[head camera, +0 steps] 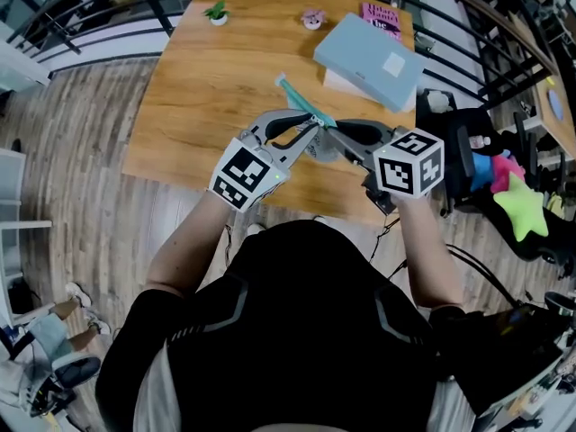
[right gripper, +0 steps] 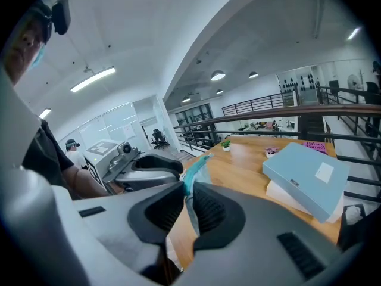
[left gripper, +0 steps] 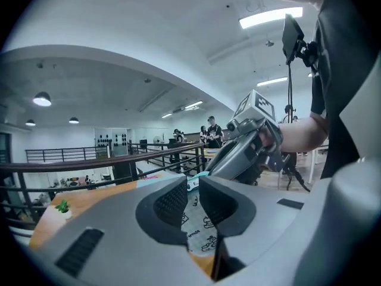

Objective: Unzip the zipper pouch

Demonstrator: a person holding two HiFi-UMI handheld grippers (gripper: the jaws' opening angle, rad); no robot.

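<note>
The zipper pouch [head camera: 302, 103], pale fabric with a teal zipper edge, hangs in the air over the near edge of the wooden table [head camera: 207, 88], between both grippers. My left gripper [head camera: 310, 131] comes in from the left. In the left gripper view its jaws [left gripper: 191, 198] stand narrow, with the printed pouch fabric [left gripper: 196, 228] pinched between the pads. My right gripper [head camera: 331, 138] comes in from the right. In the right gripper view it [right gripper: 187, 204] is shut on the pouch [right gripper: 191, 171] just below the teal zipper strip. The two sets of fingertips nearly touch.
A light-blue box [head camera: 371, 59] lies on a white one at the table's far right, with a pink book [head camera: 382, 18] behind it. A small potted plant [head camera: 217, 13] and a small pink object [head camera: 312, 18] stand at the far edge. A green star toy [head camera: 522, 207] sits on furniture at the right.
</note>
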